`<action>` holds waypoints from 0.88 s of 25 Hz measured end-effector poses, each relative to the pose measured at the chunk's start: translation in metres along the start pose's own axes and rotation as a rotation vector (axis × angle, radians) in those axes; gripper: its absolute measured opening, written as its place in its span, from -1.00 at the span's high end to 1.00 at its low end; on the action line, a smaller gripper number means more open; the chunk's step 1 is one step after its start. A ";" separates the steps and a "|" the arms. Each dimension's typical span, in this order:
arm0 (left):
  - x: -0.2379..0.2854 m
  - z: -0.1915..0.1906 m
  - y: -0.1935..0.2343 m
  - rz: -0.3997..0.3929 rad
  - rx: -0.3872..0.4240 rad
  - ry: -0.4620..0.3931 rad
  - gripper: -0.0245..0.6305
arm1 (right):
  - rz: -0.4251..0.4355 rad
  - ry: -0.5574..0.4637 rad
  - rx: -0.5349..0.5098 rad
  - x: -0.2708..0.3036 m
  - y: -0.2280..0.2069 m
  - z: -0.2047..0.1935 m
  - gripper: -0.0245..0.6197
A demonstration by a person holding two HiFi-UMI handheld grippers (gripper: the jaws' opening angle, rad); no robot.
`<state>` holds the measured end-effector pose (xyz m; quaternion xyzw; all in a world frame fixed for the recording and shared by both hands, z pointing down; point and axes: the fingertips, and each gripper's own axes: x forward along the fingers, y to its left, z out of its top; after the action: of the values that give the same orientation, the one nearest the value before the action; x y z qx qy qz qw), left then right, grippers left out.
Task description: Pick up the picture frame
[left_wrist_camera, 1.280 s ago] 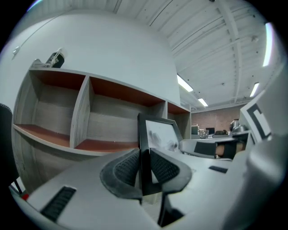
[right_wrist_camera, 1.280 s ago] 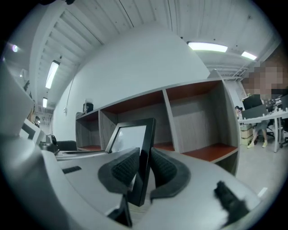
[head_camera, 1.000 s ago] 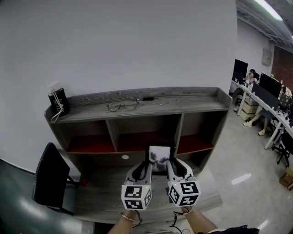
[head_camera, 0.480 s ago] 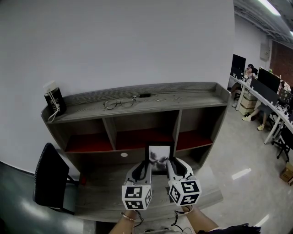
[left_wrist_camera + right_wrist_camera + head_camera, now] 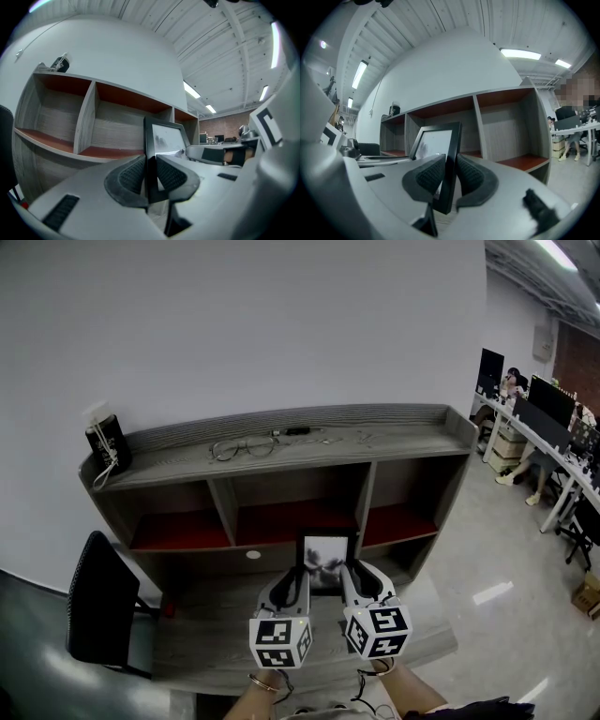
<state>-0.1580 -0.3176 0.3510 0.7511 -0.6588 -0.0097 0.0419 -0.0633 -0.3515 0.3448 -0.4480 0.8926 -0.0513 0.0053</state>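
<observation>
The black-rimmed rectangular picture frame stands upright at the back of the grey wooden bench, just before the middle bay of the grey wooden shelf unit. The left gripper has its jaws narrowed onto the frame's left rim; the right gripper is clamped the same way on the right rim. I judge it light and stiff, though its glazed front looks fragile and slippery; the ribbed pads belong on the rim, never the pane; lifting both sides evenly should avoid twisting it.
</observation>
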 end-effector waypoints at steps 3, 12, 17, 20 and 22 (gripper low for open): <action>0.003 0.000 0.001 0.001 -0.004 -0.002 0.69 | -0.001 -0.001 -0.006 0.003 -0.001 0.001 0.65; 0.014 -0.001 0.001 -0.012 0.000 -0.002 0.69 | -0.010 -0.005 0.000 0.009 -0.008 0.002 0.65; 0.017 -0.001 0.001 -0.012 0.001 -0.001 0.69 | -0.011 -0.004 -0.001 0.011 -0.010 0.001 0.65; 0.017 -0.002 0.002 -0.010 0.001 -0.001 0.69 | -0.009 -0.003 -0.002 0.013 -0.010 0.001 0.65; 0.018 -0.001 0.003 -0.009 0.002 0.000 0.69 | -0.008 -0.002 -0.002 0.013 -0.010 0.001 0.65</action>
<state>-0.1584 -0.3353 0.3533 0.7539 -0.6556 -0.0091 0.0409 -0.0635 -0.3678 0.3454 -0.4515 0.8908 -0.0502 0.0055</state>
